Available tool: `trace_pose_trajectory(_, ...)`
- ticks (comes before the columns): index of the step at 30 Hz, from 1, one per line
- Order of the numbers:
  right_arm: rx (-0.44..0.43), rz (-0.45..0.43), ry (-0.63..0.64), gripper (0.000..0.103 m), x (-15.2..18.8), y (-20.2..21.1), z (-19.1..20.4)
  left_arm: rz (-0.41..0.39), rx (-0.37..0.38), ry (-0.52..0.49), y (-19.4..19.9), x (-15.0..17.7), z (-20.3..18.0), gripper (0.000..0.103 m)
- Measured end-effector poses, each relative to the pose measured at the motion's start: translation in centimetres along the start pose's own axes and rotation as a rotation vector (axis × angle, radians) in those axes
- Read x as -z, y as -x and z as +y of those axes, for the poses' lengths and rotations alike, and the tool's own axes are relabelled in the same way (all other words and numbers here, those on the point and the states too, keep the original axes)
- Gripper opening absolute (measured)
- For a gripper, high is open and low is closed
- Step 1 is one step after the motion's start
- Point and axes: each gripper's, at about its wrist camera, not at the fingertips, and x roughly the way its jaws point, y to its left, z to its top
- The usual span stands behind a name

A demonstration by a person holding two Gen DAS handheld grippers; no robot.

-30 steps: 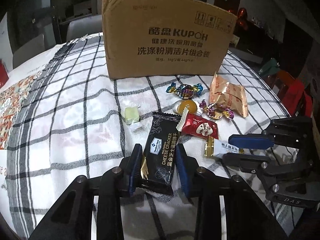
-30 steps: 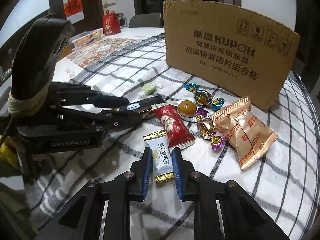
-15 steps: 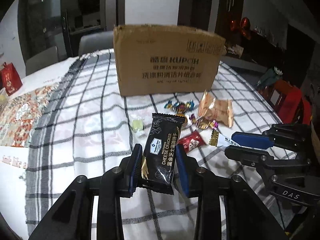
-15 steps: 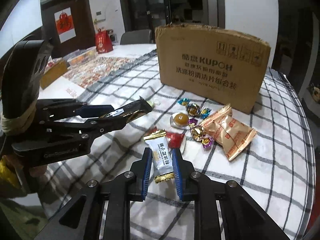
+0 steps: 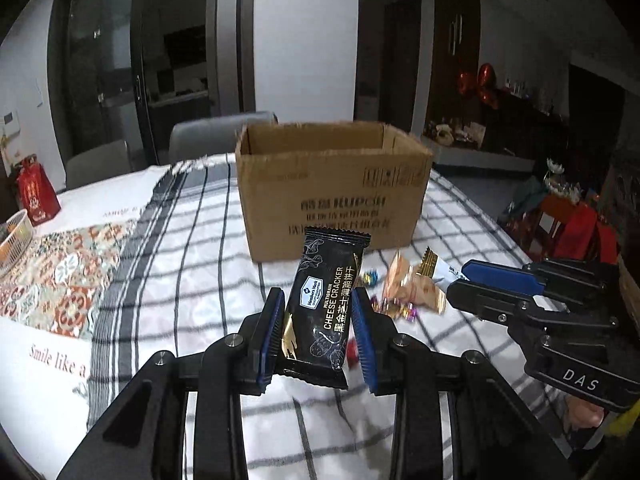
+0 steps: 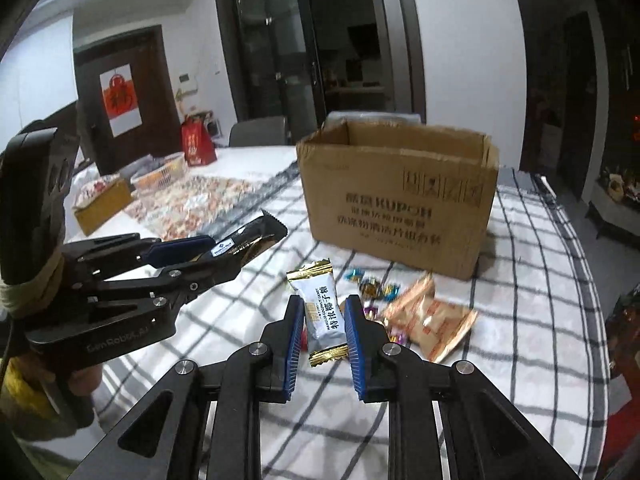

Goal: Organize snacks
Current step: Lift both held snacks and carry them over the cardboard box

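My left gripper (image 5: 316,312) is shut on a black cheese cracker pack (image 5: 326,300) and holds it in the air in front of the open cardboard box (image 5: 332,196). My right gripper (image 6: 322,316) is shut on a white coconut candy (image 6: 320,308) with gold ends, also lifted above the table. The left gripper with the cracker (image 6: 240,244) shows at left in the right wrist view. The right gripper (image 5: 472,276) shows at right in the left wrist view. The box (image 6: 400,200) stands open at the top.
On the checked cloth (image 6: 520,280) lie an orange biscuit packet (image 6: 432,320) and several small foil candies (image 6: 372,286) in front of the box. A red bag (image 6: 196,142), baskets and a small box stand at far left. Chairs stand behind the table.
Both grippers have risen with their snacks, well above the table. The box's open top has come into view. The remaining snacks now lie lower and farther below.
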Motion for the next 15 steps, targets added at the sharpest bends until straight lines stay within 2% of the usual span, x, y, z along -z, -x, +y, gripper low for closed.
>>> trace_pose_trajectory(15, 0.071, -0.168, -0.041, 0.022, -6.3, 1.4, -1.9, -0.155, -0.009, -0.025, 0.1, -6.9, 0.6, 0.034)
